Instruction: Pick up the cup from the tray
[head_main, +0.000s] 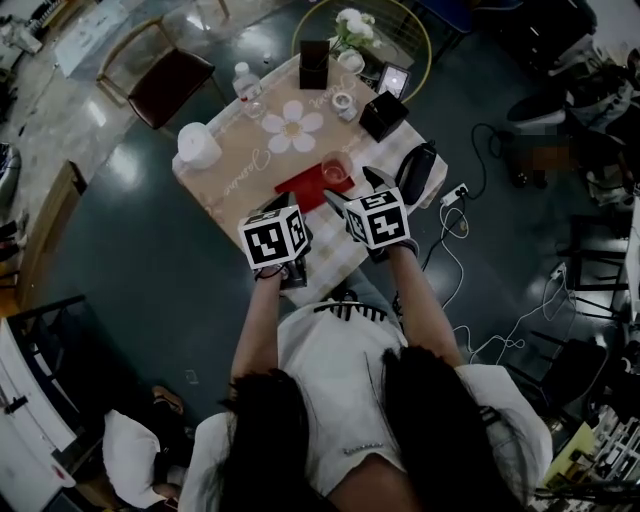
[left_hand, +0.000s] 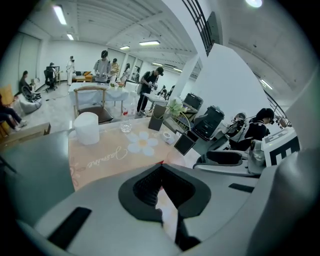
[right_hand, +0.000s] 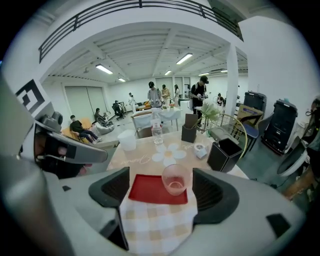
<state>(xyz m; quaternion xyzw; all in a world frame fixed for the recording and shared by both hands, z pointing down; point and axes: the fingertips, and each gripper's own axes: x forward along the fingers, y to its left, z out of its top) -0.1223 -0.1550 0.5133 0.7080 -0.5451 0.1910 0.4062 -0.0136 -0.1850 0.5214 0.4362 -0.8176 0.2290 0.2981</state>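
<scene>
A clear pinkish cup (head_main: 335, 170) (right_hand: 175, 179) stands upright on the right end of a red tray (head_main: 312, 187) (right_hand: 147, 189), near the front of the table. My right gripper (head_main: 355, 192) (right_hand: 165, 194) is open wide just short of the cup, which shows between its two black pads without touching them. My left gripper (head_main: 281, 210) (left_hand: 162, 195) hovers to the left over the table's front edge, away from the tray. Its pads stand together with only a sliver of cloth showing between them, and nothing is held.
On the flower-print table stand a white roll (head_main: 198, 145), a water bottle (head_main: 243, 80), a small glass (head_main: 253, 107), two black boxes (head_main: 314, 62) (head_main: 383, 115) and a flower vase (head_main: 352, 35). A checked cloth (right_hand: 155, 225) covers the near edge. A chair (head_main: 170, 80) stands far left; cables (head_main: 455, 240) lie on the floor at right.
</scene>
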